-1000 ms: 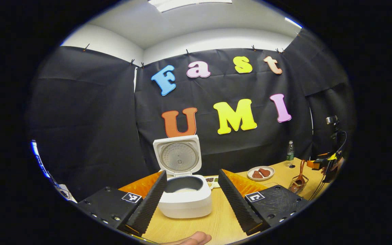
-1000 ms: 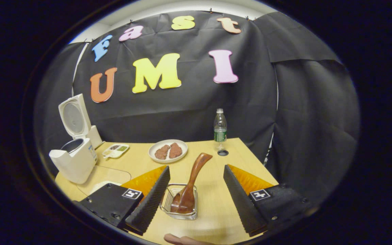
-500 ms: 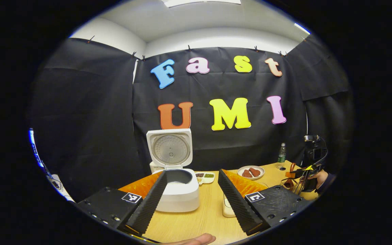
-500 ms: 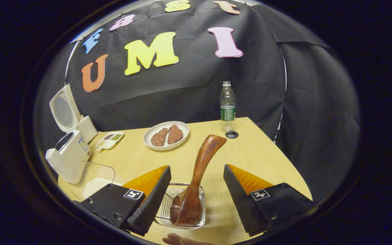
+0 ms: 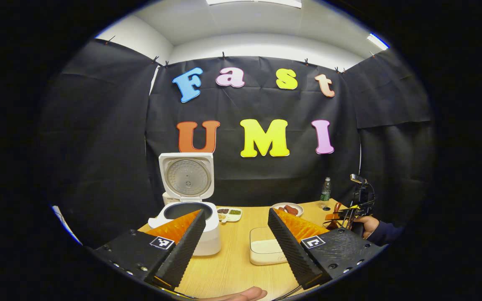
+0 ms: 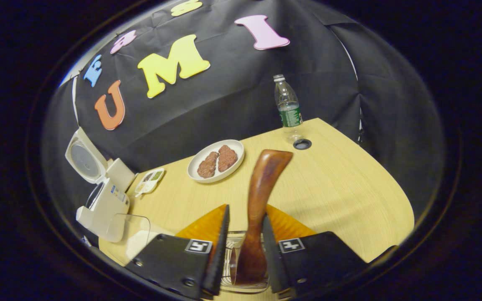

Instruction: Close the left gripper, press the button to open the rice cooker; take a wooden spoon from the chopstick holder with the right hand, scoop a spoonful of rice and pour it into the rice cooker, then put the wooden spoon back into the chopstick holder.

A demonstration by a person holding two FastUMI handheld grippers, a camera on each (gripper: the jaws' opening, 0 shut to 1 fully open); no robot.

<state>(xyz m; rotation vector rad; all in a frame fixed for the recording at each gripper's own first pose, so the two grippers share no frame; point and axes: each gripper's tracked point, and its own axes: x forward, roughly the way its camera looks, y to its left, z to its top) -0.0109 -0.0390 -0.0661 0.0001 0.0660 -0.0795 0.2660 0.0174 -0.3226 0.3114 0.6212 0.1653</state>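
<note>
Item 1. White rice cooker (image 5: 191,228), plastic, square-bodied, near the tabletop's left edge. Its hinged lid (image 5: 186,177) stood upright and the dark inner pot was exposed. Judged: the button press and opening were done.

Item 2. Left gripper (image 5: 234,244). Jaws spread wide, grasping nothing, held above the light wooden tabletop (image 5: 232,267) short of the cooker. Judged: no further part in the task apparent.

Item 3. Dark brown wooden spoon (image 6: 262,196), thick curved handle. Its bowl sat down inside the wire-mesh chopstick holder (image 6: 234,276) near the tabletop's front edge; the handle rose upright and leaned slightly away.

Item 4. Right gripper (image 6: 243,242). Jaws drawn in on either side of the spoon's lower handle, just above the holder's rim. They looked clenched on the handle, though contact on the far side of each jaw was hard to confirm. Judged: the grasp was made or nearly made; the lift out was not yet done.

Item 5. Shallow white rounded-square container (image 5: 266,251), holding a pale fill that was likely the rice, between the cooker and the holder. Judged: untouched.

Remaining, judged: lift spoon, scoop, pour into cooker, return spoon to holder.

Other stock: round white plate with two brown pieces (image 6: 216,161); clear plastic bottle with green label (image 6: 289,110) near the far right corner; small divided dish (image 6: 151,180) beside the cooker.
</note>
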